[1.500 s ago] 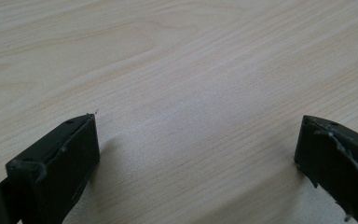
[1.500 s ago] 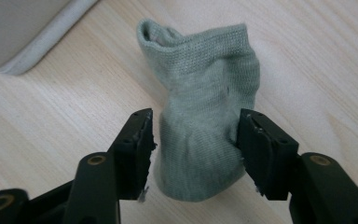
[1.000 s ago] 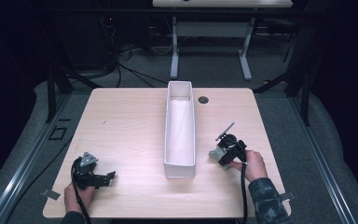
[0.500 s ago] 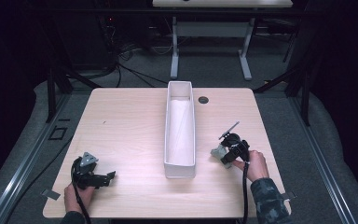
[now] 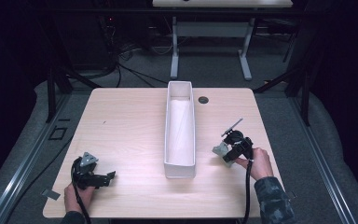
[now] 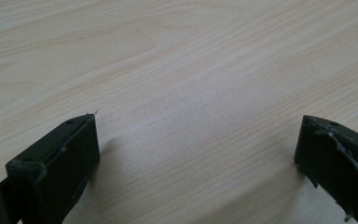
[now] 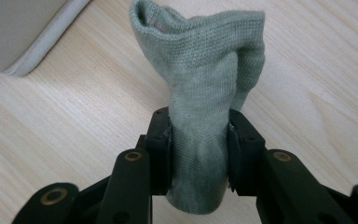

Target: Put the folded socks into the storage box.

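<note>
Right gripper (image 5: 227, 154) sits just to the right of the long white bin (image 5: 180, 164), near that bin's near end, held by the right hand (image 5: 259, 161) coming in from the bottom edge with a patterned sleeve (image 5: 273, 201). Its jaws are clamped on a grey-green sock (image 7: 209, 112); in the right gripper view the sock is squeezed between both jaws and bunches up and out past the tips, open cuff at the far end. Bin corner (image 7: 23, 32) shows just ahead and to the left of those jaws, apart from the sock. In the high view the sock (image 5: 220, 150) is a pale lump at the gripper's bin-side end, over the wooden table (image 5: 126, 121); touching the table or not, cannot tell. Left gripper (image 5: 108, 176) is low at the table's near left corner, well apart from the bin, held in the left hand (image 5: 77, 196), tips pointing toward the bin. Its jaws stand wide apart with bare tabletop (image 6: 191, 93) between them, nothing gripped. A dark round grommet (image 5: 203, 99) lies beyond the right gripper, beside the bin's far end.
</note>
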### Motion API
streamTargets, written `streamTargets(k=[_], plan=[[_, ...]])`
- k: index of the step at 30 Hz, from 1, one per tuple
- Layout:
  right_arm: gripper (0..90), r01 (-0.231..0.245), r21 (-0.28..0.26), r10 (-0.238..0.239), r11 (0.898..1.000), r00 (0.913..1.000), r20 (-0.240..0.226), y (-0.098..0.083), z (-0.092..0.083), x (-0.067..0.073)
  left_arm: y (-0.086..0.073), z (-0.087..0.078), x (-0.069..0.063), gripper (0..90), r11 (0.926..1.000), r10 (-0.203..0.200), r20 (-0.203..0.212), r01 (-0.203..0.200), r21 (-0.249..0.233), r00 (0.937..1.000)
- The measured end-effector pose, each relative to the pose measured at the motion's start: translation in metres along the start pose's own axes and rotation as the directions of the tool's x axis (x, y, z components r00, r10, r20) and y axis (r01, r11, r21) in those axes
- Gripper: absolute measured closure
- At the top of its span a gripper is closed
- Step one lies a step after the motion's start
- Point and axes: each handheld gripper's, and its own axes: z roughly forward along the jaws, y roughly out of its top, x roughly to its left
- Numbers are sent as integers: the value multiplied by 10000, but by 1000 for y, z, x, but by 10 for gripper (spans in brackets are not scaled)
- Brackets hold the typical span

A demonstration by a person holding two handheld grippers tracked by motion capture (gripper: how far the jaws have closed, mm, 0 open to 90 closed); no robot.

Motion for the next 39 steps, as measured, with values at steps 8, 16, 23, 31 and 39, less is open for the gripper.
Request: streamTargets(k=[8, 16, 23, 31, 39], plan=[[656, 75, 36, -75, 10000, 10000, -14, 2, -12, 1, 0, 0, 0, 0, 10000, 10, 7, -10, 4, 10000], [656, 102, -26, -102, 9999, 9999, -51, 4, -20, 2, 0, 0, 0, 0, 10000, 9, 14, -9, -5, 10000], [655, 183, 30, -182, 9998, 9998, -114, 7, -28, 4, 0, 0, 0, 0, 10000, 3, 15, -3, 0, 10000], [655, 284, -18, -284, 9996, 9995, -99, 12, -36, 6, 0, 0, 0, 0, 10000, 7, 2, -7, -10, 10000], [654, 363, -73, -363, 9993, 9993, -61, 16, -43, 8, 0, 0, 0, 0, 10000, 11, 14, -11, -6, 10000]])
